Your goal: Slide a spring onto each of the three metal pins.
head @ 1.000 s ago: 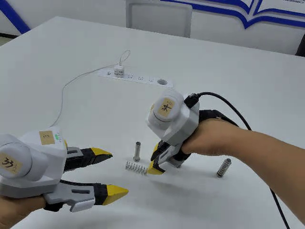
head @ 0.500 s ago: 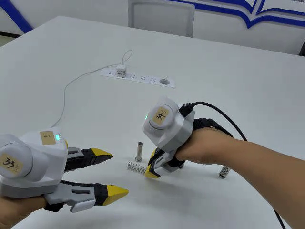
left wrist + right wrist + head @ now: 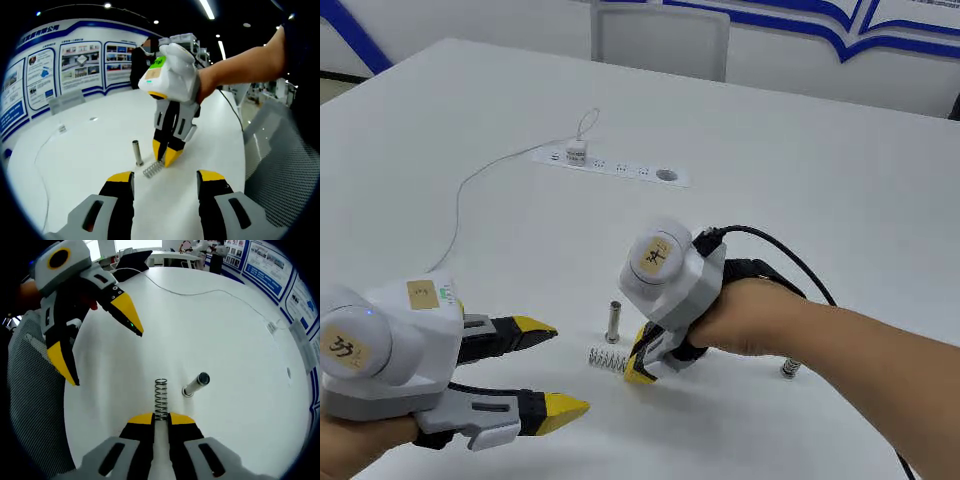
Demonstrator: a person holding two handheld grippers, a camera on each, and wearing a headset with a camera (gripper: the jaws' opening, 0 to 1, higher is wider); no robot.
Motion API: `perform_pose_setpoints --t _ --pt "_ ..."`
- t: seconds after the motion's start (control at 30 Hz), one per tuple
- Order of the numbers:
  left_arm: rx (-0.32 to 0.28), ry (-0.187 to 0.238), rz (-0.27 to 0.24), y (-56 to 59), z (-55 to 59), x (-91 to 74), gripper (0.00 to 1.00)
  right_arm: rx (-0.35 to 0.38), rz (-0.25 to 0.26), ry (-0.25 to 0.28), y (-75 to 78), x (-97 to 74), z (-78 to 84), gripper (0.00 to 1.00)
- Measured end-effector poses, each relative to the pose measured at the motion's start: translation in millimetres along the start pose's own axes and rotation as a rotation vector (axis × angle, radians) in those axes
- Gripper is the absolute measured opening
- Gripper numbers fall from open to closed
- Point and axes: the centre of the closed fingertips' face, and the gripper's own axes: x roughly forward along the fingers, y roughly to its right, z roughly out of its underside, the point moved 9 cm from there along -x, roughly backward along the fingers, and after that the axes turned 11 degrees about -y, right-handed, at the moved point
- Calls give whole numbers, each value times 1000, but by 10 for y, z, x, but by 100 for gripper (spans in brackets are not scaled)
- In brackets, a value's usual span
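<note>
A short metal pin (image 3: 614, 322) stands upright on the white table (image 3: 470, 230). A loose spring (image 3: 607, 360) lies flat just in front of it. My right gripper (image 3: 642, 366) points down at the spring's right end. In the right gripper view its yellow jaws (image 3: 161, 418) are nearly together, pinching the near end of the spring (image 3: 160, 397), with the pin (image 3: 196, 384) just to the right. My left gripper (image 3: 552, 365) hovers open at the lower left, holding nothing. It faces the spring (image 3: 151, 169) and pin (image 3: 136, 152). A second spring (image 3: 789, 368) peeks out behind the right forearm.
A white power strip (image 3: 620, 167) with a plug (image 3: 577, 152) and a thin cable (image 3: 470, 190) lies farther back on the table. A black cable (image 3: 770, 240) trails from the right gripper. A chair back (image 3: 660, 35) stands at the table's far edge.
My right gripper has dropped lower and its jaws have come together on the spring's end. The forearm now covers more of the second spring. My left gripper has barely moved.
</note>
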Motion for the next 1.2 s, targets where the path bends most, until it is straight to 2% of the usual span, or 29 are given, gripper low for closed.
perform_pose_setpoints --t 0.27,0.43,0.67,0.97,1.2 --pt "30 -16 24 71 -28 69 49 -77 -6 -12 -141 -208 66 11" --pt "53 -18 45 108 -58 102 46 -116 -2 -4 -223 -356 104 11" --pt "83 -20 79 168 -79 134 42 -177 -22 18 -371 -554 101 11" --pt "113 -10 115 243 -124 176 33 -236 -41 28 -468 -633 59 11" --pt "137 -3 134 275 -136 191 24 -255 -48 28 -483 -645 49 11"
